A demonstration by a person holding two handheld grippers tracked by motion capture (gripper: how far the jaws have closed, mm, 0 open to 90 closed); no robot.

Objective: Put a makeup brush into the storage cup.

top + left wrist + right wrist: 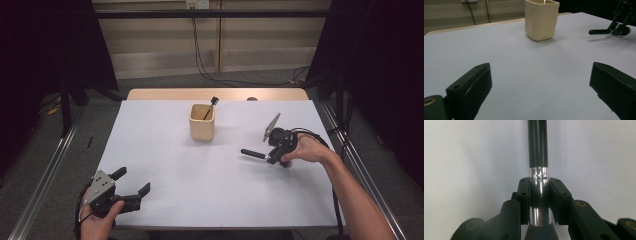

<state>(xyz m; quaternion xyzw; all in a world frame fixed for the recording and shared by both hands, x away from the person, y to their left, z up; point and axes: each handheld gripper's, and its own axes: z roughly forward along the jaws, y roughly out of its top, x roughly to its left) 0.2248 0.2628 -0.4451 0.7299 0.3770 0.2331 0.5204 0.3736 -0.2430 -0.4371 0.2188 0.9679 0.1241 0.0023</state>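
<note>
a: high view first. the right gripper (pixel 270 156) sits right of centre on the white table (pixel 210 195), jaws clenched on a slim black-handled tool with a shiny metal collar (pixel 252 153), which pokes level toward the middle, just above the surface. a cream, square-sided ceramic cup (pixel 202 121) stands farther back near the centre, and a second thin dark utensil (pixel 210 107) already leans out of it.

b: and the left gripper (pixel 131 186)?

a: near the front left corner, jaws released and wide, gripping nothing, well apart from the cup.

b: left gripper view?

a: its two black jaws stand spread over bare table. the cup (pixel 541 19) is ahead, and the other gripper (pixel 617 28) holds the tool (pixel 599 31) off to the right.

b: right gripper view?

a: the pads (pixel 524 195) pinch the tool (pixel 538 145) on its metal collar, dark handle running straight ahead over the white surface. the grip looks centred.

b: so how should the person do this step well?

a: judging by the cup, the tool likely goes in beside the other one. lifting it clear, tipping it upright over the opening and lowering it before letting go would help. the polished collar may slip, so a firm squeeze and a slow swing seem wise, and the leaning utensil should not be knocked.
</note>
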